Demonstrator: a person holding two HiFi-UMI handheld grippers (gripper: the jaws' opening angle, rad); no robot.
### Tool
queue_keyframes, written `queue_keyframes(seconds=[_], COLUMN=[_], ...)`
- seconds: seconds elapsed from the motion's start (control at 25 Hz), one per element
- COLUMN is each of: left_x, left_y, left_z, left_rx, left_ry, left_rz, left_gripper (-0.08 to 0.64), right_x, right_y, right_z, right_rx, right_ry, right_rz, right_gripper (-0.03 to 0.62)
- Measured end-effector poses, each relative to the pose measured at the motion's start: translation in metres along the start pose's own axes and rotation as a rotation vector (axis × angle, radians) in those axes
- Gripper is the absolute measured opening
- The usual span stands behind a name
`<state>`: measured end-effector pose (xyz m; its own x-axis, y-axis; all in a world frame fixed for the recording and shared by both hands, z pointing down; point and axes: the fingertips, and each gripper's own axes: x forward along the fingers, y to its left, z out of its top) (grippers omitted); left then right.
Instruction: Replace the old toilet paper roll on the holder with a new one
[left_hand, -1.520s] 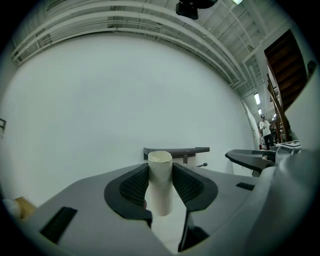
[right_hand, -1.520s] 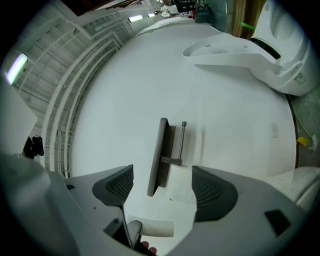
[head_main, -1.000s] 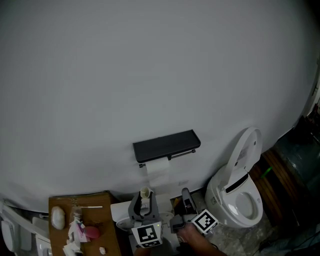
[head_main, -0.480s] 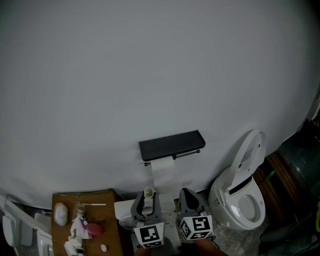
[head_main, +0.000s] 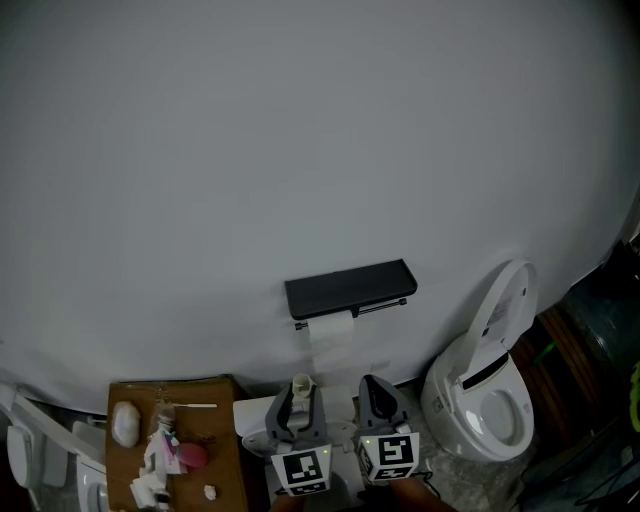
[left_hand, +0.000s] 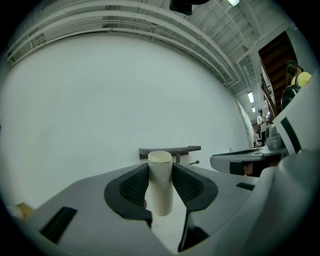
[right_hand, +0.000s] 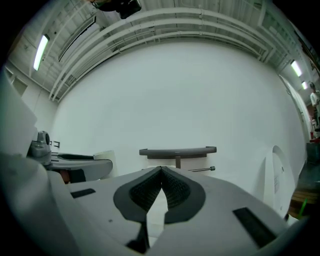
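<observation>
Toilet (head_main: 478, 402) beside holder (head_main: 350, 288) (lid (head_main: 506, 298) up)

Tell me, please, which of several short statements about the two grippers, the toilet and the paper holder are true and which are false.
1. The left gripper holds a cardboard tube upright between its jaws. True.
2. The right gripper has its jaws wide apart. False: the jaws are shut together with nothing between them.
3. The toilet lid is down. False: it stands raised, and the bowl of the toilet is open.
4. The black toilet paper holder is fixed to the white wall ahead of both grippers. True.
5. The right gripper carries a new paper roll. False: it is empty.
</observation>
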<state>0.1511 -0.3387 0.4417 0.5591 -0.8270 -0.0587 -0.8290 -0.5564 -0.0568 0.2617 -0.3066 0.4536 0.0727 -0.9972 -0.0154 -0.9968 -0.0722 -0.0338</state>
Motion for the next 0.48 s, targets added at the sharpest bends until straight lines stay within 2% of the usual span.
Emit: queue_keyframes(seconds=[0.24, 0.48], left_x=[-0.001, 0.002], left_y=[0.003, 0.001], left_z=[-0.009, 0.004], left_rx=[0.015, -0.032], left_ry=[0.029, -0.023], left_rz=[0.004, 0.004], left_gripper=[0.163, 0.163], right_x=[0.002, 0.004], right_y=[0.007, 0.01], right_z=[0.005, 0.005], right_rx=[-0.01, -0.026], right_ry=[-0.008, -0.003], right_rz=[0.011, 0.016], right_gripper=[0.016, 0.017])
